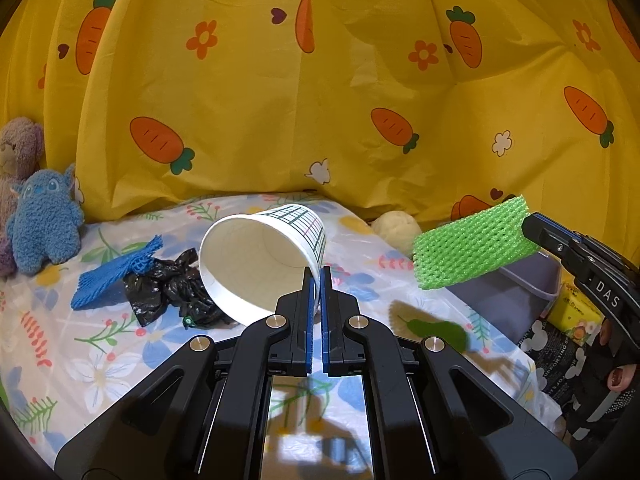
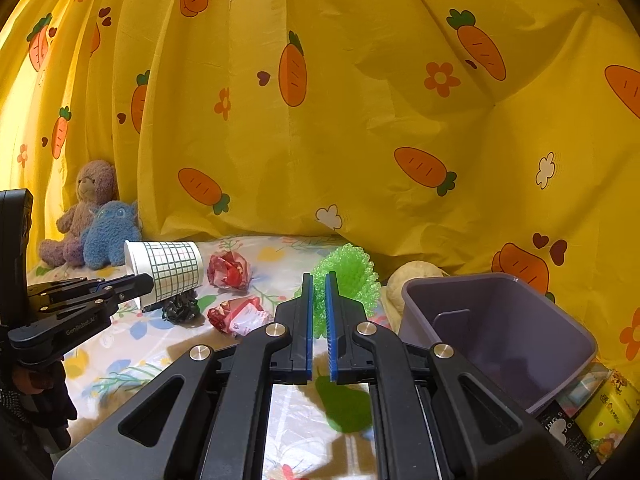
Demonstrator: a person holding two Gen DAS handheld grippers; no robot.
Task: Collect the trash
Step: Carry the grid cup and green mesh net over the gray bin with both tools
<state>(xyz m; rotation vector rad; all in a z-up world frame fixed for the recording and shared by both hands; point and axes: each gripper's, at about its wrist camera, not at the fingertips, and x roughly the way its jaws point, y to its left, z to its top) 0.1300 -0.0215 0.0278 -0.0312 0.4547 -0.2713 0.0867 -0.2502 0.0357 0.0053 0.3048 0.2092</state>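
Risk: the thin rim grip on the paper cup (image 1: 262, 264) could slip or crush the wall, and the light green foam net (image 2: 346, 280) could snag and miss the purple bin (image 2: 500, 336). The left gripper (image 1: 316, 284) was pressed nearly together, pinching the cup rim above the table (image 1: 100, 360). The right gripper (image 2: 318, 296) was narrowly closed on the net, held beside the bin.
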